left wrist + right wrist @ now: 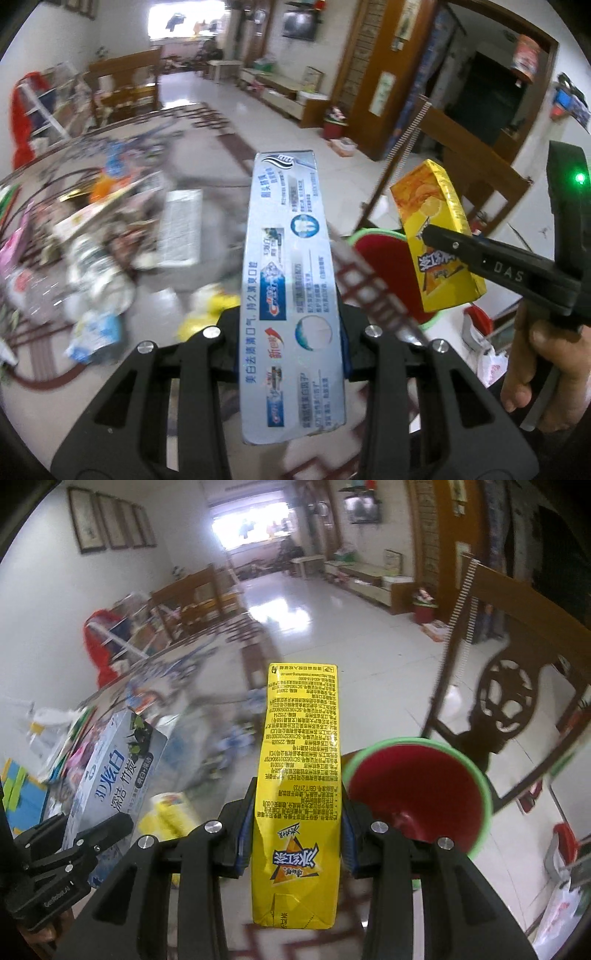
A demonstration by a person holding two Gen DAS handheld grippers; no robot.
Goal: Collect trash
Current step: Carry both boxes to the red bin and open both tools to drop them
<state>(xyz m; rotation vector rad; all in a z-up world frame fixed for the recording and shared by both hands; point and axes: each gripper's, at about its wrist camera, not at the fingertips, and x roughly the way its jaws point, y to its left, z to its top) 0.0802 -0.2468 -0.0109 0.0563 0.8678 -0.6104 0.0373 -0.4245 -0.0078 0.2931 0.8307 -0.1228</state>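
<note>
While litter (92, 258) is left strewn across the table at left, a toothpaste box (291, 295) is held clamped in the left gripper (291, 354) and a yellow drink carton (299, 794) in the right gripper (297, 834), both carried near the red bin (417, 790) at right, not yet dropped in.
</note>
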